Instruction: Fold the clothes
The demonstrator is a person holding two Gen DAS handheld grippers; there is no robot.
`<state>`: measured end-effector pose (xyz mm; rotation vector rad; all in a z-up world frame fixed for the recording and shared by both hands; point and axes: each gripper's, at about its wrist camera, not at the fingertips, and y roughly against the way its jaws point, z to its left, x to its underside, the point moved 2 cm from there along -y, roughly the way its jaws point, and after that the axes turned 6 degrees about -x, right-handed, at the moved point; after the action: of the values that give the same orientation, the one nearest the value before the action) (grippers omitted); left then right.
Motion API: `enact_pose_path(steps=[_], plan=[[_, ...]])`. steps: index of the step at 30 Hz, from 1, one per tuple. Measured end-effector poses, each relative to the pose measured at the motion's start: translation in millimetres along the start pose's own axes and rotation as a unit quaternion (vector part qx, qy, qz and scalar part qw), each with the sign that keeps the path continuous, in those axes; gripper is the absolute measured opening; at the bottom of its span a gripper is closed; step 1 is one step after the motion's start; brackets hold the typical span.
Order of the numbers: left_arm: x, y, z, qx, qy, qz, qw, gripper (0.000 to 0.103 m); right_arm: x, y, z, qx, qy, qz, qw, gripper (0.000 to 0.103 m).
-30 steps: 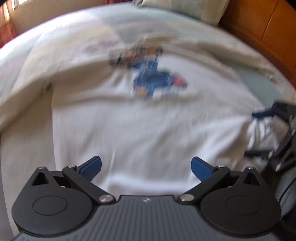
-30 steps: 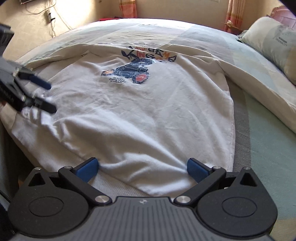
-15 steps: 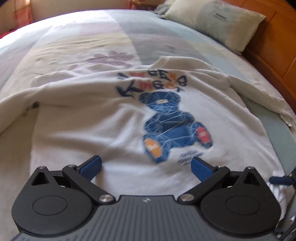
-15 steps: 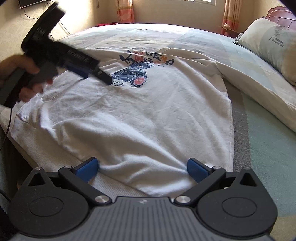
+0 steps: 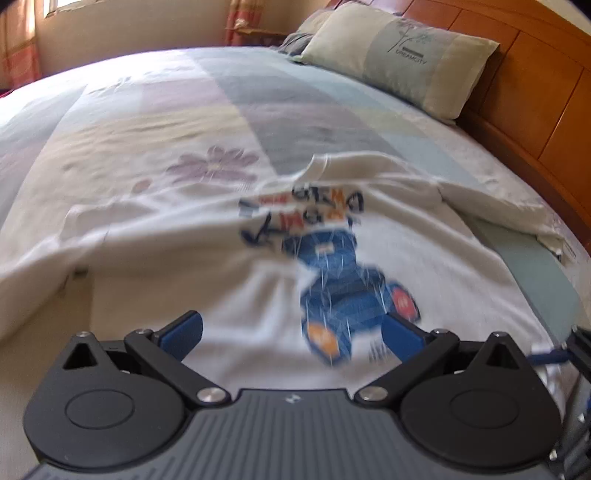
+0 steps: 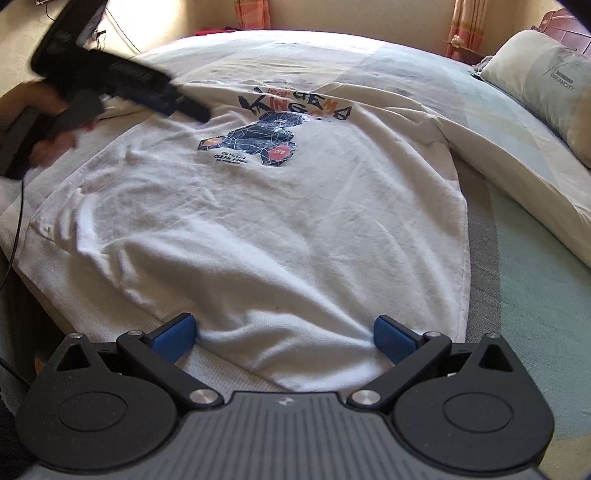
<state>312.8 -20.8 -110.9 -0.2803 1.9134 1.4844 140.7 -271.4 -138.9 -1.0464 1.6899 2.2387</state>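
Sweatshirt (image 6: pixel 280 229), white, front up with a blue bear print (image 6: pixel 258 142), spread flat on bed (image 6: pixel 535 266) covered by pastel patchwork sheet; sleeve trails toward pillow (image 6: pixel 550 81). Right tongs (image 6: pixel 284 336): spread wide, hovering at the ribbed hem, gripping nothing. Left tongs (image 5: pixel 291 332): spread wide above the sweatshirt's print, holding nothing; view blurred. Hand (image 6: pixel 48 122) holds the left tool. Wooden headboard (image 5: pixel 535 92) behind pillow.

This is a bedroom in a home. A big bed (image 6: pixel 535 258) has a pillow (image 5: pixel 402 55) by a wooden headboard (image 5: pixel 535 92). Curtains (image 6: pixel 253 14) hang behind.
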Motion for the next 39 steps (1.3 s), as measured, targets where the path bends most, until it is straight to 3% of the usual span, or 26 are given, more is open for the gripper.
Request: enact_pose_path(steps=[4, 7, 13, 20, 24, 29, 33, 39], plan=[[-1.7, -25.3, 5.3, 0.005, 0.013, 0.009, 0.9999, 0.102, -0.9, -0.2, -0.2, -0.001, 0.0, 0.002, 1.0, 0.103], [11.8, -23.1, 5.5, 0.003, 0.011, -0.017, 0.9998, 0.102, -1.5, -0.2, 0.2, -0.001, -0.001, 0.003, 1.0, 0.103], [11.4, -7.4, 8.1, 0.005, -0.002, 0.0, 1.0, 0.102, -17.3, -0.2, -0.5, -0.005, -0.005, 0.042, 0.999, 0.103], [-47.8, 13.5, 32.0, 0.04, 0.01, -0.028, 0.9988, 0.102, -88.9, 18.5, -23.2, -0.061, 0.029, -0.036, 0.997, 0.103], [-87.9, -4.3, 51.9, 0.04, 0.003, -0.009, 0.9992, 0.102, -158.1, -8.8, -68.8, -0.096, 0.021, -0.063, 0.993, 0.103], [-121.8, -54.5, 75.1, 0.037, -0.002, 0.034, 0.9987, 0.102, -245.6, -87.4, -125.0, -0.118, -0.011, -0.043, 0.992, 0.103], [-127.2, -96.0, 84.9, 0.054, -0.019, 0.069, 0.996, 0.102, -259.9, -123.7, -135.6, -0.144, -0.007, -0.003, 0.99, 0.103], [-119.1, -118.7, 74.3, 0.094, -0.122, 0.108, 0.9821, 0.102, -277.3, -175.8, -149.2, -0.183, 0.0, 0.058, 0.981, 0.103]])
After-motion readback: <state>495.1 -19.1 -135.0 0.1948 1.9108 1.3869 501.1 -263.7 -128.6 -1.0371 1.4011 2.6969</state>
